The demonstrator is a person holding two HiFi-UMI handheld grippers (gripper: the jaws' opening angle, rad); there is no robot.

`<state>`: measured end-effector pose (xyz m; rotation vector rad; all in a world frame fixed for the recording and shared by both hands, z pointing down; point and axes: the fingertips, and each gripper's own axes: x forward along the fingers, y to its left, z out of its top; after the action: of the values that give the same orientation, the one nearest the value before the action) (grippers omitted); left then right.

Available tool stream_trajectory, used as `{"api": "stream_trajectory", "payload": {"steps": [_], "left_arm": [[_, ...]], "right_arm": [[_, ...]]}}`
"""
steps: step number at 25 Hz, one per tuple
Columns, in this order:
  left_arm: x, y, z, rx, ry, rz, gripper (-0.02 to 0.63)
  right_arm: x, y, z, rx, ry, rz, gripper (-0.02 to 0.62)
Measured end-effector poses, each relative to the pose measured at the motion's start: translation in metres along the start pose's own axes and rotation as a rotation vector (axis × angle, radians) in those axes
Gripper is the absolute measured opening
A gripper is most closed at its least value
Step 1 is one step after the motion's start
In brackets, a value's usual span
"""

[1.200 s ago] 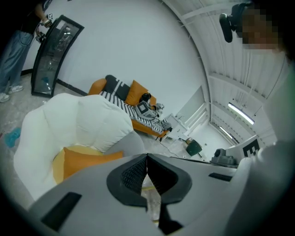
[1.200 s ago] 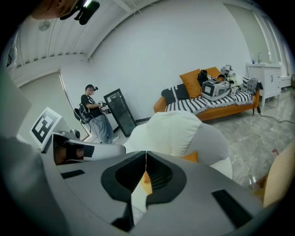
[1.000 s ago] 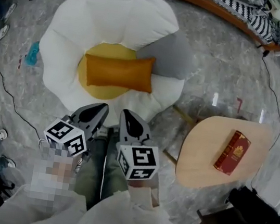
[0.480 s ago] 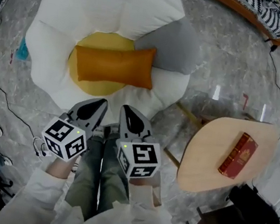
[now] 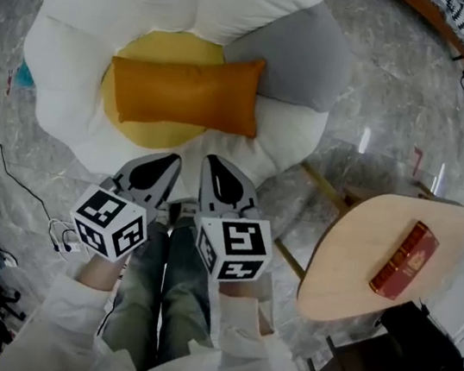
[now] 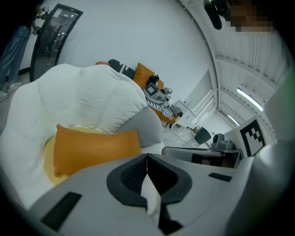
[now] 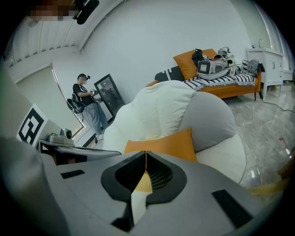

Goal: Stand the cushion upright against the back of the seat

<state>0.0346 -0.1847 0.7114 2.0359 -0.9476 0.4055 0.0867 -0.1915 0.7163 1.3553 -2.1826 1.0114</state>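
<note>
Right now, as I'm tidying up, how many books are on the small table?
1: a red book lies flat near the right end of the wooden table; nothing seems hidden.

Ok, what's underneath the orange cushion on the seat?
The orange cushion lies flat on the round yellow seat pad, which shows past both its long edges. The pad's middle is covered, so whether anything else sits beneath cannot be seen.

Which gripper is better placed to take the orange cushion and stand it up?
Right, probably, by a little. The cushion lies flat on the seat, straight beyond the shut right gripper; the left gripper, also shut, lines up with only its end. Both are short of it.
</note>
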Motion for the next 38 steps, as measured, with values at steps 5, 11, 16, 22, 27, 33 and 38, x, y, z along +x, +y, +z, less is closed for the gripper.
{"api": "stream_trajectory", "payload": {"steps": [5, 11, 16, 22, 27, 33, 38], "left_arm": [[0.022, 0.012, -0.013, -0.020, 0.009, -0.004, 0.008], [0.047, 0.020, -0.029, -0.019, 0.037, -0.018, 0.008], [0.064, 0.027, -0.047, -0.029, 0.075, -0.013, 0.008], [0.083, 0.029, -0.060, -0.058, 0.068, -0.046, 0.008], [0.095, 0.032, -0.068, -0.092, 0.053, -0.045, 0.008], [0.108, 0.035, -0.080, -0.104, 0.059, -0.050, 0.009], [0.115, 0.032, -0.088, -0.100, 0.071, -0.056, 0.009]], "right_arm": [[0.016, -0.020, -0.019, -0.004, 0.027, -0.014, 0.014], [0.037, -0.043, -0.042, -0.017, 0.068, -0.027, 0.014], [0.048, -0.059, -0.057, -0.009, 0.085, -0.036, 0.014], [0.060, -0.073, -0.070, -0.020, 0.101, -0.046, 0.015], [0.068, -0.089, -0.077, -0.040, 0.104, -0.066, 0.015], [0.076, -0.119, -0.086, -0.057, 0.100, -0.149, 0.053], [0.083, -0.138, -0.096, -0.085, 0.129, -0.176, 0.108]]}}
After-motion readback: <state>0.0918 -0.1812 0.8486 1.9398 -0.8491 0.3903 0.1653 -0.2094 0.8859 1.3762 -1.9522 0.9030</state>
